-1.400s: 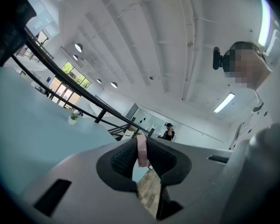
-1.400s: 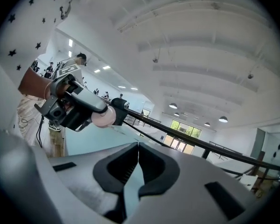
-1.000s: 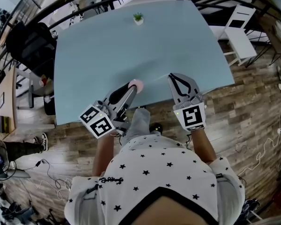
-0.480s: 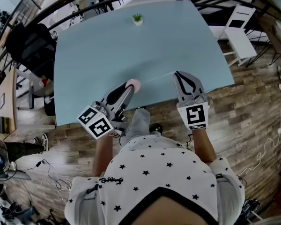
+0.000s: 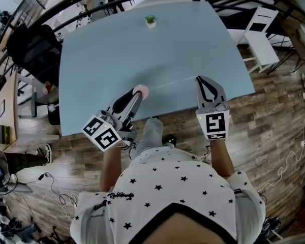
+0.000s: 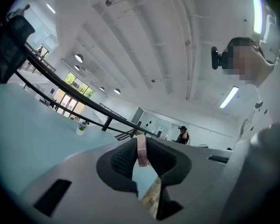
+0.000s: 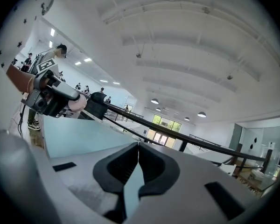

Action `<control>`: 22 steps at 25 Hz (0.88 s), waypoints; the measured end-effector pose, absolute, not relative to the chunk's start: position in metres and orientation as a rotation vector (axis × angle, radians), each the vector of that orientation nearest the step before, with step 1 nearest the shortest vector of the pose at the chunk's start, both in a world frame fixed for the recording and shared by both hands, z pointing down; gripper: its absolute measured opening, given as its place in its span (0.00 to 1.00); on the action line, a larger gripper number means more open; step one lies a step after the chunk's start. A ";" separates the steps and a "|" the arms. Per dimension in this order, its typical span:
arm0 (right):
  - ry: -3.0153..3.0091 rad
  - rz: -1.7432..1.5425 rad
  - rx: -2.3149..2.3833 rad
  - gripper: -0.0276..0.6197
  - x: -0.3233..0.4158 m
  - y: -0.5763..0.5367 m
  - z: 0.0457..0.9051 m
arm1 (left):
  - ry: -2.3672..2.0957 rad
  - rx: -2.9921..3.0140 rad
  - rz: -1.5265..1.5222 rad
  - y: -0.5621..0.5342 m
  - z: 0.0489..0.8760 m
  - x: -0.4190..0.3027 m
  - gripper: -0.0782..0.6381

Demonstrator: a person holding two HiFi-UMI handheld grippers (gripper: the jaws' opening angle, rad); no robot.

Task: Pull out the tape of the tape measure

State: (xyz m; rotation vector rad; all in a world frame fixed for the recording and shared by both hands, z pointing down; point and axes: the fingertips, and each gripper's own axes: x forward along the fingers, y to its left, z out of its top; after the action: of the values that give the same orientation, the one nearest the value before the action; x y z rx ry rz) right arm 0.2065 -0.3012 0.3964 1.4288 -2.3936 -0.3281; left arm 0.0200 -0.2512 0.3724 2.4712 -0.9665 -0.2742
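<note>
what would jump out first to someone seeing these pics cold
The pink tape measure, clamped in the left gripper near the front edge of the pale blue table, catches the eye first. From it a thin tape runs to the right above the table to the right gripper, whose jaws are shut on its end. A small potted plant stands alone at the far edge.

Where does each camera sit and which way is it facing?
Head view: on the head, steeply down at the table; torso, forearms show.
Left gripper view: along left gripper jaws clamping the tape measure, upward; the person's head shows.
Right gripper view: along right gripper shut on the tape, toward the left; a forearm shows.
Shared: tape measure.
</note>
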 end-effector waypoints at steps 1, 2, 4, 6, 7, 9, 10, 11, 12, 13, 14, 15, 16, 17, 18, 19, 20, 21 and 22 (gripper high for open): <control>-2.394 -0.325 1.434 0.05 0.207 -0.301 0.396 | -0.973 2.470 -0.274 -0.251 0.373 0.018 0.23; -2.393 -0.323 1.439 0.05 0.208 -0.302 0.396 | -0.981 2.468 -0.273 -0.251 0.373 0.016 0.23; -2.384 -0.318 1.457 0.05 0.210 -0.303 0.396 | -1.009 2.465 -0.270 -0.252 0.375 0.010 0.23; -2.379 -0.304 1.483 0.05 0.215 -0.304 0.396 | -1.035 2.461 -0.269 -0.253 0.375 0.002 0.23; -2.377 -0.298 1.493 0.05 0.217 -0.304 0.395 | -1.045 2.461 -0.269 -0.253 0.374 -0.001 0.23; -2.369 -0.294 1.507 0.05 0.221 -0.305 0.393 | -1.068 2.462 -0.264 -0.253 0.373 -0.007 0.23; -2.365 -0.292 1.515 0.05 0.222 -0.305 0.393 | -1.079 2.463 -0.262 -0.254 0.373 -0.009 0.23; -2.363 -0.287 1.523 0.05 0.224 -0.306 0.393 | -1.088 2.464 -0.262 -0.254 0.373 -0.011 0.23; -2.364 -0.281 1.531 0.05 0.224 -0.306 0.393 | -1.095 2.463 -0.263 -0.254 0.373 -0.014 0.23; -2.367 -0.275 1.535 0.05 0.224 -0.306 0.393 | -1.101 2.462 -0.265 -0.255 0.374 -0.017 0.23; -2.372 -0.272 1.536 0.05 0.222 -0.306 0.393 | -1.107 2.459 -0.267 -0.256 0.375 -0.020 0.23; -2.378 -0.270 1.534 0.05 0.220 -0.305 0.393 | -1.114 2.457 -0.268 -0.256 0.375 -0.022 0.23; -2.385 -0.270 1.533 0.05 0.218 -0.304 0.392 | -1.120 2.453 -0.269 -0.256 0.376 -0.024 0.23; -2.392 -0.269 1.533 0.05 0.217 -0.303 0.391 | -1.125 2.451 -0.269 -0.256 0.377 -0.026 0.23; -2.401 -0.265 1.534 0.05 0.216 -0.303 0.390 | -1.128 2.449 -0.269 -0.256 0.377 -0.027 0.23; -2.410 -0.261 1.536 0.05 0.215 -0.302 0.389 | -1.130 2.447 -0.267 -0.256 0.378 -0.027 0.23; -2.416 -0.258 1.536 0.05 0.214 -0.302 0.388 | -1.133 2.445 -0.265 -0.256 0.378 -0.027 0.23; -2.419 -0.257 1.536 0.05 0.214 -0.302 0.388 | -1.135 2.444 -0.263 -0.256 0.379 -0.028 0.23; -2.422 -0.256 1.535 0.05 0.213 -0.302 0.388 | -1.137 2.443 -0.263 -0.256 0.379 -0.029 0.23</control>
State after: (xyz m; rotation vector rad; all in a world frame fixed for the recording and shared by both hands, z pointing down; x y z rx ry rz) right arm 0.2128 -0.3022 0.3878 1.5350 -2.4218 -0.2560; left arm -0.0286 -0.2559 0.3789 2.4431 -1.1370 -0.2635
